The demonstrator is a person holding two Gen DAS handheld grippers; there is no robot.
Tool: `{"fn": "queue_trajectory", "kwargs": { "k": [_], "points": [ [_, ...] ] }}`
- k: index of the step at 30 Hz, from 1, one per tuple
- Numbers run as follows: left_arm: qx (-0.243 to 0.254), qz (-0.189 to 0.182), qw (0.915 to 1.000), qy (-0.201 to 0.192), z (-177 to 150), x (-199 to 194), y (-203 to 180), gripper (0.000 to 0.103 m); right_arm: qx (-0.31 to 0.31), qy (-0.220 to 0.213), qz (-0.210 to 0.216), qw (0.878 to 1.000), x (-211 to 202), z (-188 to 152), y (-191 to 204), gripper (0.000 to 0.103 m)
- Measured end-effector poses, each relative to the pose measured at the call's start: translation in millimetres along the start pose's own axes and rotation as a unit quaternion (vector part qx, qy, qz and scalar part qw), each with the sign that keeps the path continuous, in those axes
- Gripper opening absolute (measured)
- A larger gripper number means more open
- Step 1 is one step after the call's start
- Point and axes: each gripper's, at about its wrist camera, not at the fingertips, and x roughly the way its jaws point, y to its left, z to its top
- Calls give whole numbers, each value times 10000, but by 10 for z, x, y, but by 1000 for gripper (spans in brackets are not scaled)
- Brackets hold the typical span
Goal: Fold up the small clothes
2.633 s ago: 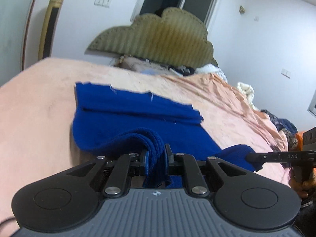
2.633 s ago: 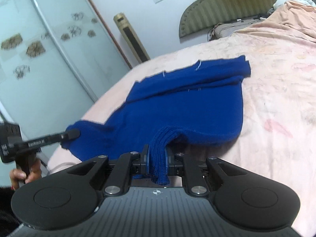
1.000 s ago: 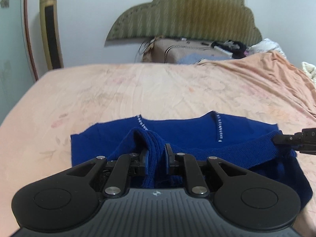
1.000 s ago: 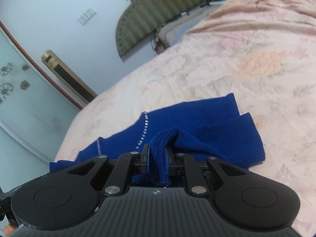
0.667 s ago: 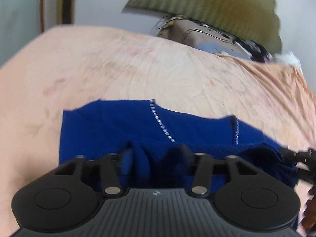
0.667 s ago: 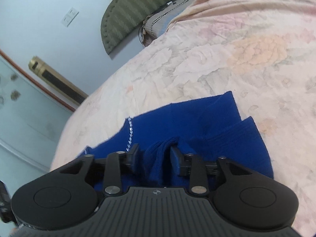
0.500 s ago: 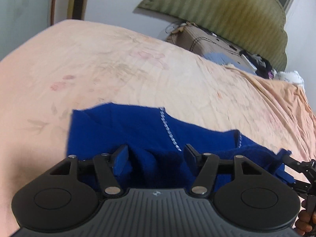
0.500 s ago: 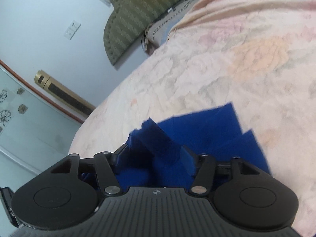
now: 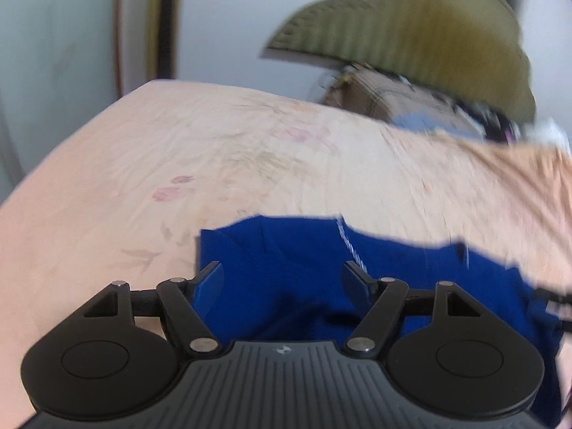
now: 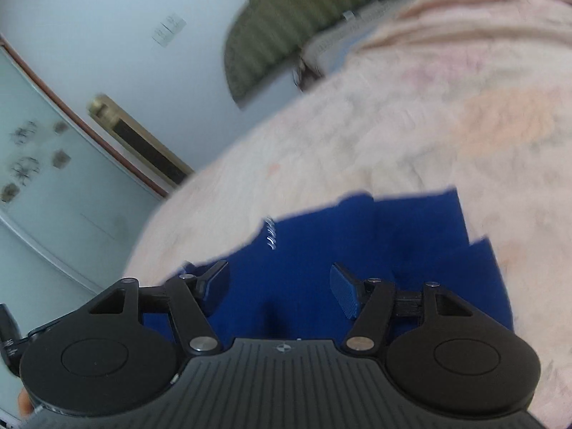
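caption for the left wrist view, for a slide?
Left gripper opening above the folded blue garment on the peach floral bedsheet, pads clear of the fabric, headboard blurred behind.

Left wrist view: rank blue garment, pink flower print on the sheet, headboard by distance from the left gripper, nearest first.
1. Blue garment: right under the left gripper, lying between its opening jaws, not gripped.
2. Pink flower print: on the sheet, beyond the garment, to the left.
3. Headboard: at the far end of the bed, upper right.
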Motion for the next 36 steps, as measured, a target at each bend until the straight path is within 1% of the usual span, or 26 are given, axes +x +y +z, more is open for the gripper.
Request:
{"fn": "queue_trajectory", "kwargs": {
  "k": [1, 2, 3, 4, 5, 6, 7, 8, 11, 12, 13, 14, 15, 16, 17, 19, 20, 23, 25, 27, 30, 31, 32, 34, 35, 36],
  "points": [
    [308, 18, 9995, -35, -38, -19, -83, 73, -39, -81, -220, 9997, 2, 8, -14, 65],
    [652, 22, 9978, -73, -78, -37, -168, 73, -97, -197, -314, 9993, -20, 13, -18, 63],
    [1017, 24, 9948, -115, -125, -54, -258, 73, -173, -341, -391, 9985, -62, 25, -6, 63],
    [1357, 27, 9906, -167, -171, -70, -340, 73, -305, -519, -592, 9964, -116, 34, 23, 65],
    [1708, 28, 9851, -216, -220, -78, -425, 73, -511, -741, -924, 9916, -163, 40, 73, 68],
    [2056, 44, 9783, -258, -270, -79, -510, 73, -749, -963, -1249, 9846, -215, 40, 130, 69],
    [2383, 83, 9707, -301, -325, -71, -589, 73, -887, -1103, -1385, 9802, -263, 56, 150, 69],
    [2647, 112, 9637, -319, -367, -54, -651, 73, -934, -1159, -1346, 9797, -304, 67, 167, 69],
    [3389, 305, 9397, -344, -485, 80, -827, 73, -894, -1075, -822, 9868, -437, 70, 142, 71],
    [3544, 474, 9331, -382, -512, 131, -873, 74, -929, -1042, -733, 9875, -458, 52, 162, 71],
    [3649, 747, 9270, -451, -520, 205, -908, 75, -1009, -984, -723, 9874, -440, 39, 188, 73],
    [3667, 1035, 9230, -531, -511, 272, -927, 77, -1123, -875, -709, 9873, -416, 22, 214, 74],
    [3586, 1339, 9218, -617, -468, 342, -927, 79, -1251, -715, -654, 9874, -391, -25, 245, 75],
    [3424, 1575, 9238, -670, -406, 398, -901, 80, -1344, -558, -599, 9875, -344, -67, 275, 75],
    [3192, 1769, 9285, -684, -326, 443, -857, 81, -1421, -391, -566, 9875, -288, -102, 297, 75],
    [2624, 2030, 9412, -637, -155, 495, -720, 81, -1591, -53, -597, 9854, -144, -172, 337, 76],
    [2353, 2098, 9473, -576, -80, 503, -638, 81, -1681, 24, -683, 9834, -92, -205, 347, 76],
    [1810, 2075, 9603, -444, 25, 432, -413, 81, -1813, -172, -1324, 9743, -51, -258, 361, 76],
    [1708, 2075, 9623, -424, -2, 341, -306, 82, -1831, -419, -1510, 9705, -117, -268, 350, 76],
    [1708, 2107, 9619, -340, -87, 259, -247, 82, -1762, -560, -1411, 9726, -184, -252, 321, 76],
    [1652, 1846, 9685, -269, -276, 76, -153, 82, -1362, -709, -1114, 9818, -257, -148, 177, 76],
    [1604, 1718, 9717, -241, -350, 4, -138, 82, -1173, -725, -1053, 9848, -264, -87, 102, 74],
    [1555, 1603, 9745, -227, -421, -79, -129, 82, -1018, -744, -1044, 9865, -266, -25, 32, 63],
    [1454, 1387, 9793, -250, -539, -237, -153, 82, -731, -689, -1043, 9895, -234, 108, -104, 46],
    [1440, 1301, 9806, -268, -588, -289, -180, 82, -535, -620, -962, 9920, -211, 180, -177, 41],
    [1437, 1232, 9815, -296, -634, -325, -211, 82, -391, -553, -843, 9941, -171, 232, -232, 39]
  ]
}}
